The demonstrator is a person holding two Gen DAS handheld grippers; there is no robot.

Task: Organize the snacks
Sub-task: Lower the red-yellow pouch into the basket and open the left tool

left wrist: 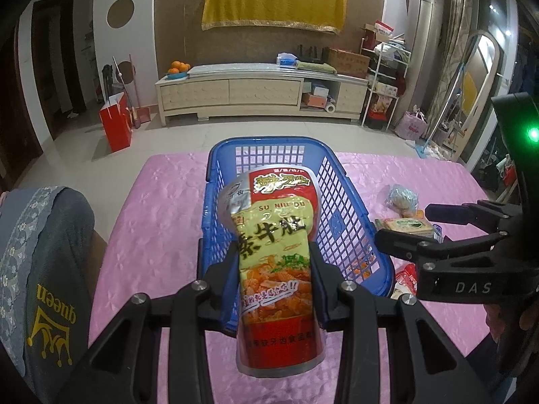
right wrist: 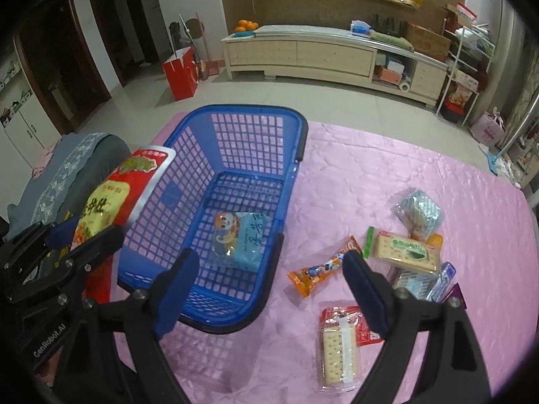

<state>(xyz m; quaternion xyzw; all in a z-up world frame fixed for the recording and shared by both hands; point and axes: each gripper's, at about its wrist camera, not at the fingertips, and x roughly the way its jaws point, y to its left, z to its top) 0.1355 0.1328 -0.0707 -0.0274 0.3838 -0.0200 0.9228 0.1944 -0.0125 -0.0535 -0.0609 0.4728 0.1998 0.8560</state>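
My left gripper (left wrist: 274, 279) is shut on a red and yellow snack bag (left wrist: 274, 252) and holds it over the near end of the blue plastic basket (left wrist: 340, 208). From the right wrist view the bag (right wrist: 111, 202) hangs at the basket's left rim (right wrist: 155, 175). One light blue snack pack (right wrist: 241, 239) lies inside the basket. My right gripper (right wrist: 269, 286) is open and empty, above the basket's near right corner. It also shows in the left wrist view (left wrist: 401, 225).
Several loose snacks lie on the pink tablecloth (right wrist: 370, 168) right of the basket: an orange wrapper (right wrist: 316, 271), a green cracker pack (right wrist: 404, 247), a clear bag (right wrist: 419, 210), a red cracker pack (right wrist: 340, 343). A grey cushion (left wrist: 43, 269) sits left.
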